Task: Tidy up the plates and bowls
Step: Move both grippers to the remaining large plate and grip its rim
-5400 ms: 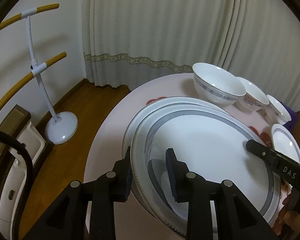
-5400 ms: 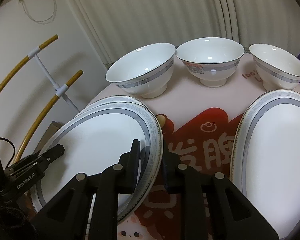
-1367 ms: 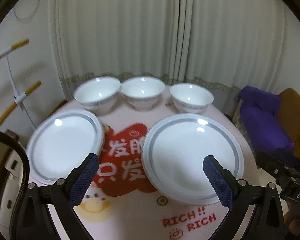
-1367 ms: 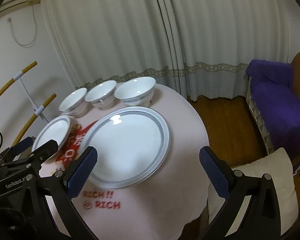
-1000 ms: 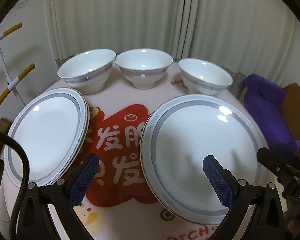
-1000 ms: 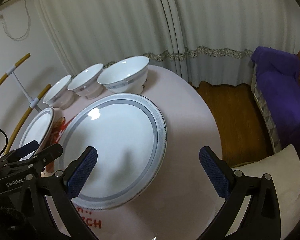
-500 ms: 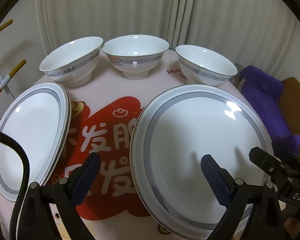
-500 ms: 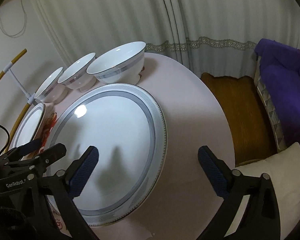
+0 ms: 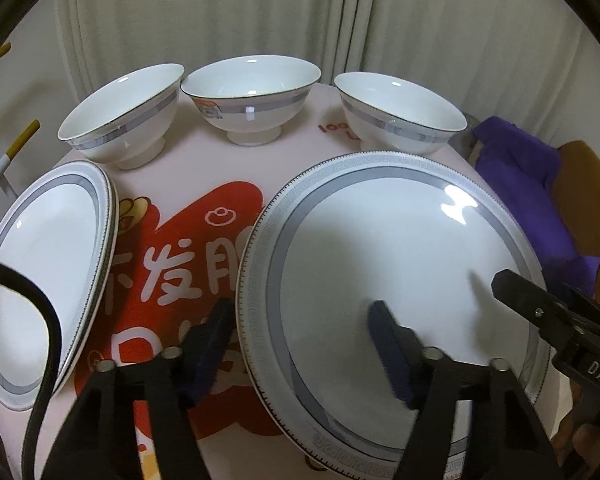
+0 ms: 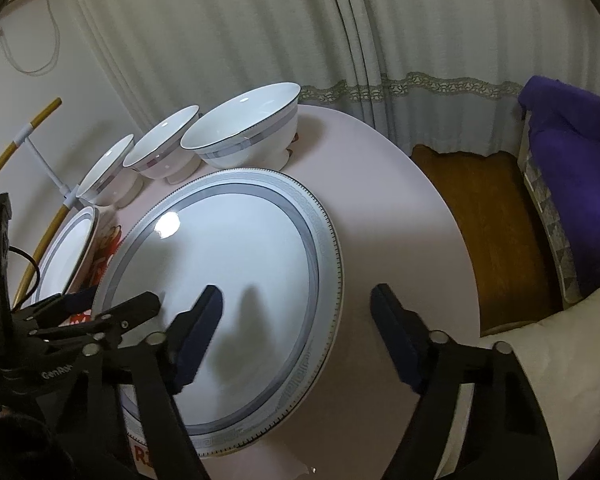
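Plate point(image 9: 400, 248) is lying flat on the tabletop point(image 10: 400, 216). Your left gripper point(image 9: 304, 344) and right gripper point(image 10: 296, 332) have come down, jaws closing over opposite rims, not pinching yet. You're getting ready to lift.

Three bowls point(image 9: 250, 98) in row at far edge of table point(image 10: 400, 208). Large plate point(image 9: 396, 264) before them, right side; plate stack point(image 9: 46, 264) left (two plates, it seems). Printed mat point(image 9: 180, 264) between.
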`<state>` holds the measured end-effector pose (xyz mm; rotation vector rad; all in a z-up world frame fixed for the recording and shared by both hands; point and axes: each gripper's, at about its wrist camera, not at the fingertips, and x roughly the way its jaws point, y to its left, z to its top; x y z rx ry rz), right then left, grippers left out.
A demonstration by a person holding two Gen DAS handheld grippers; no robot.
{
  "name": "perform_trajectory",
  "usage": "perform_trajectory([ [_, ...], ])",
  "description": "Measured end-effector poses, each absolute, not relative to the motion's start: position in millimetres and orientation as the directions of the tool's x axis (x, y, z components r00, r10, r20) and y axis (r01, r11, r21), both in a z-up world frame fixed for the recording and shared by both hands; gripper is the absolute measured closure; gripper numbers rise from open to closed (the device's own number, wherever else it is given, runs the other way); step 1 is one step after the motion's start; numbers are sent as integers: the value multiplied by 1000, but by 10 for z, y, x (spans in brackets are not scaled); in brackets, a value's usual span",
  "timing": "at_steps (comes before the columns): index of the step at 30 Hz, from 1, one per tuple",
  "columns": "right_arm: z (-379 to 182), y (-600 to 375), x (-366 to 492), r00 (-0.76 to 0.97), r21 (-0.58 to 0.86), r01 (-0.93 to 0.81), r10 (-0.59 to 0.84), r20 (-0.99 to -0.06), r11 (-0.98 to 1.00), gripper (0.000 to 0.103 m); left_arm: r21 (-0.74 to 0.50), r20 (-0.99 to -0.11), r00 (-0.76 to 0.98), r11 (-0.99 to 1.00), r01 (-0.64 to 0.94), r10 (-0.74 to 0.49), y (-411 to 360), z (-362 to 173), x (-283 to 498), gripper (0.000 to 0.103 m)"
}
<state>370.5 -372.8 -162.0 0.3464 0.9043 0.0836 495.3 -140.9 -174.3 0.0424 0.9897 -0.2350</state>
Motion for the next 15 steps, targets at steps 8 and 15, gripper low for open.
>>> perform_trajectory([
  [8,-1639,-3705,3742,606,349,61,243,-757,935,53,-74,-829,529,973,219,-182,-1372,-1737,4947,58],
  [15,-1661,-3753,3752,596,343,85,228,-770,936,71,-60,-822,544,975,213,-170,-1362,-1735,4924,63],
])
